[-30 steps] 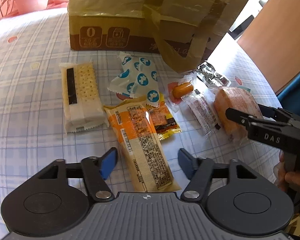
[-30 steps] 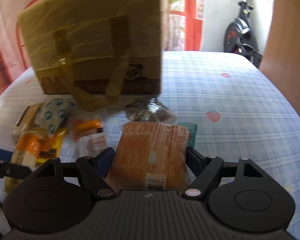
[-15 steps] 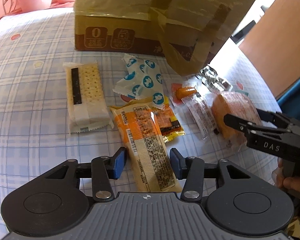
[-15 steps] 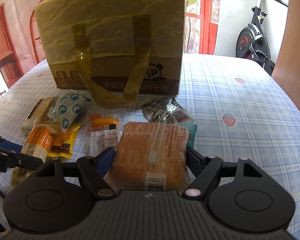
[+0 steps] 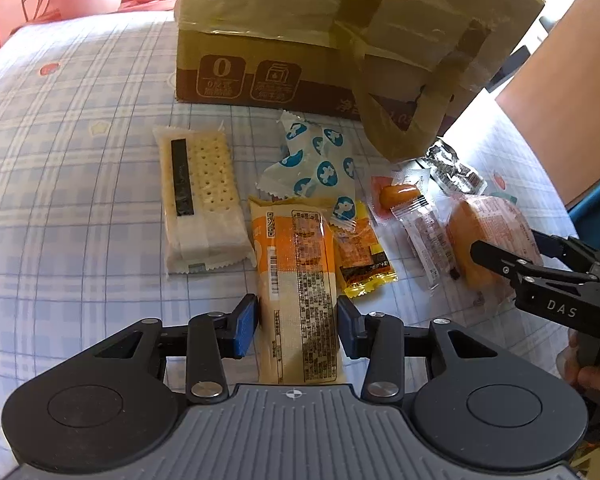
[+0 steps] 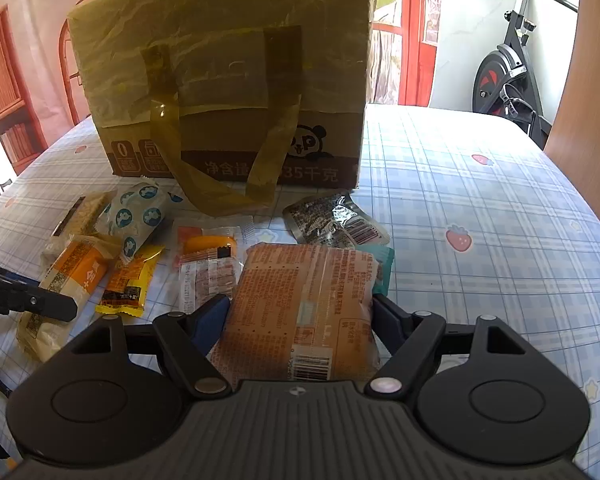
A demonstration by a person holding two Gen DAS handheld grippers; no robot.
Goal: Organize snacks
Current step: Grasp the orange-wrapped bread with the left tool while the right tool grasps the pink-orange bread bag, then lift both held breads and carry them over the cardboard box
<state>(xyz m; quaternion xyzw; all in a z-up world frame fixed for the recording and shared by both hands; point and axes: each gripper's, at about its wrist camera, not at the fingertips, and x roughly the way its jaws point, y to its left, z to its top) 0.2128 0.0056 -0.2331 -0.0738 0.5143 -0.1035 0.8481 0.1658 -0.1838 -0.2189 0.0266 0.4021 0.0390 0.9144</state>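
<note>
Item: left gripper point(image 5: 298, 326). Jaws have just been closing; the blue pads now sit against both long edges of the orange bar point(image 5: 298, 280), near its near end. The bar lies flat on the table point(image 5: 80, 200), pointing away. Grip looks made or all but made.

Item: right gripper point(image 6: 300, 316). Jaws stand wide, one pad on each side of the bun point(image 6: 304, 312), which fills the gap; it appears gripped, the pack lying on or just off the cloth.

Item: box point(image 5: 320, 40). Far centre, taped, with a tape loop hanging down its front; probably the place for the snacks, though no opening shows.

Loose stock, left to right: crackers point(image 5: 200, 200), just left of the bar; blue-dot pack point(image 5: 320, 164), its near corner over the bar's far end; yellow sachet point(image 5: 360, 256), touching the bar's right side; sausage pack point(image 5: 412, 208); silver pouch point(image 5: 456, 168), far right by the box.

Risks, judged:
- The bar is held at one end only; on lifting, the long far part may droop or swing out of the pads.
- The overlapping blue-dot pack and the sachet may be dragged along.
- Slick film may slip; a harder squeeze may crush the soft bar or the bun.
- Both grippers work close together and may collide on the way to the box.
</note>
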